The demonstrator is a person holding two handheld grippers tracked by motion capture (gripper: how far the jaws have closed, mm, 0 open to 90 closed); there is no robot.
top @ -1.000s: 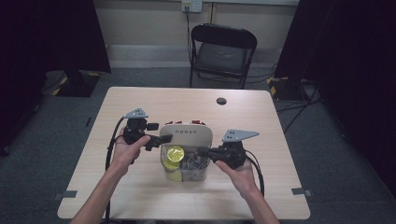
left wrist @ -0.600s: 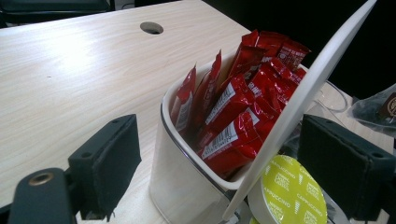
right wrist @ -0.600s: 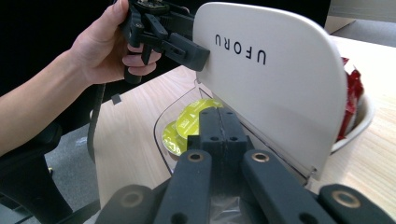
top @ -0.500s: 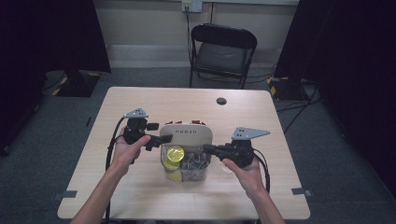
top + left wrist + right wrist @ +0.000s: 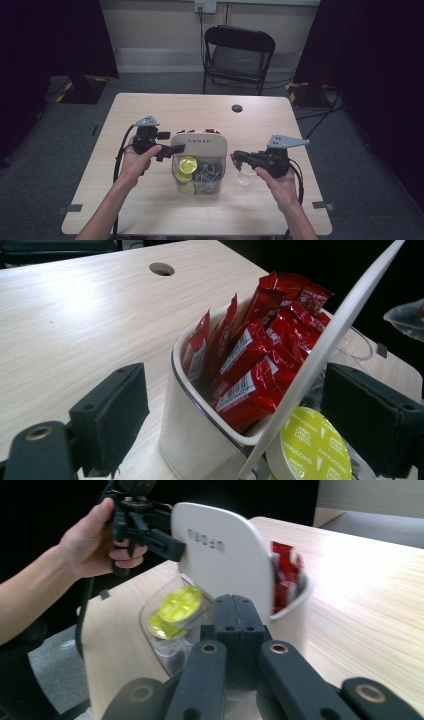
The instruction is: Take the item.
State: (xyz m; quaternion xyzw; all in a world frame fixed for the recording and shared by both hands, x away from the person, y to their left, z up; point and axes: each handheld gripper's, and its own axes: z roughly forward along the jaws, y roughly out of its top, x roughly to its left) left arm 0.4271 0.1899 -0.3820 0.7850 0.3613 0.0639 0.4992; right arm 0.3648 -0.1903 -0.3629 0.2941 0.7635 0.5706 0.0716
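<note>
1. Drawn back since a second ago: right claw [image 5: 235, 156], then reaching over the clear front compartment, now off to the side of the box [image 5: 197, 187] and apart from its wall.
2. Shows the right claw's jaws pressed flat together in the right gripper view, with nothing visible between the pads [image 5: 239, 600].
3. Lies just under the right claw's tips in the high view: a clear plastic piece [image 5: 245, 177]; cannot tell whether gripped or merely resting on the surface [image 5: 150, 110].
4. Sits at the far side of the box from the right claw: left claw [image 5: 175, 149], jaws wide.
5. Stands tilted between the left claw's two jaws: the raised white lid [image 5: 345, 325], together with the rim of the rear compartment; close to one jaw, well apart from the other.
6. Packed upright straight ahead of the left claw: red sachets [image 5: 260, 345], behind the lid.
7. Rests low beside the left claw's nearer jaw, under the lid: a yellow capsule [image 5: 310, 445], with grey capsules [image 5: 207, 172] next to it, toward the right claw.
</note>
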